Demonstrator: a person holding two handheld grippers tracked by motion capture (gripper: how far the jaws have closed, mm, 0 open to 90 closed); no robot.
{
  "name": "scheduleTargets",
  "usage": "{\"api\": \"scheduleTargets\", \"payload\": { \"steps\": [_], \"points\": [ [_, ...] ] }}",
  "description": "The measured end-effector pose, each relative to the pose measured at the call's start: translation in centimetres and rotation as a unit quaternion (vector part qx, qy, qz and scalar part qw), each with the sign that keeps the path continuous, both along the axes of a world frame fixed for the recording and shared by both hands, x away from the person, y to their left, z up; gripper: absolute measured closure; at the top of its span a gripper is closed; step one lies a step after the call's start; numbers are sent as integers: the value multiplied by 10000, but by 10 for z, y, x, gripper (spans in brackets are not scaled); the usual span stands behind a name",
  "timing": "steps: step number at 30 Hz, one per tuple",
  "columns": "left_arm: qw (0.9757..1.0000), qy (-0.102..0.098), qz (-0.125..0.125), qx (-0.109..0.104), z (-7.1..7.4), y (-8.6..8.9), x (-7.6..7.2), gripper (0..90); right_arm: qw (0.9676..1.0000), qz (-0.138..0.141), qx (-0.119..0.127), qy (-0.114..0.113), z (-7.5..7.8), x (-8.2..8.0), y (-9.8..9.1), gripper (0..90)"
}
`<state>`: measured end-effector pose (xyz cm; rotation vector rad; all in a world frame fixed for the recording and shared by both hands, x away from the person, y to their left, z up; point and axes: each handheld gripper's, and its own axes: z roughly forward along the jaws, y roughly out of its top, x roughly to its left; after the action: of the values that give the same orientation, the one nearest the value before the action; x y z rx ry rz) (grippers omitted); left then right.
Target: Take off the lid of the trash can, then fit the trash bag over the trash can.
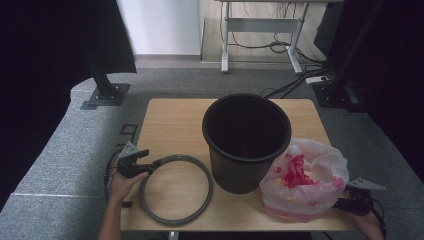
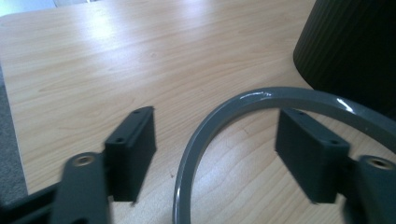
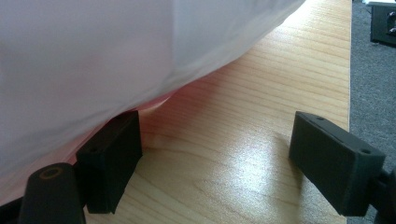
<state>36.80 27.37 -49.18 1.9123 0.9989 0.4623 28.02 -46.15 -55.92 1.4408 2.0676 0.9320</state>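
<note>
Grey ring (image 1: 176,189): flat on the tabletop (image 1: 170,120) near its front-left corner, just left of the black bin (image 1: 246,142). My left gripper (image 1: 150,166) straddles the ring's left arc, jaws spread, pads clear of it. My right gripper (image 3: 215,163), at the front-right corner, gapes empty beside the plastic bag (image 1: 305,180); left is nearer the ring.

Black tool (image 1: 150,167) jaws, brass screws, grey three-cornered plates.

glossy grey ring (image 2: 243,100), matt wooden table (image 2: 140,51)
</note>
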Motion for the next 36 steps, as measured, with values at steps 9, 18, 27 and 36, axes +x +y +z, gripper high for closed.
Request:
{"api": "scheduleTargets", "payload": {
  "steps": [9, 18, 27, 36],
  "points": [
    [9997, -17, -200, 105, 5, -11, -4, 139, 10000, 1, 0, 0, 0, 0, 0, 170],
    [9995, -188, -223, 95, 11, -19, -10, 142, 10000, 3, -2, -1, 0, 0, 0, 170],
    [9986, -170, -167, 473, 11, -27, -10, 142, 10000, -21, -60, -53, 0, -2, -1, 169],
    [9969, -292, -183, 705, 19, -32, -20, 144, 9996, -59, -89, -274, 1, -14, -13, 177]
  ]
}}
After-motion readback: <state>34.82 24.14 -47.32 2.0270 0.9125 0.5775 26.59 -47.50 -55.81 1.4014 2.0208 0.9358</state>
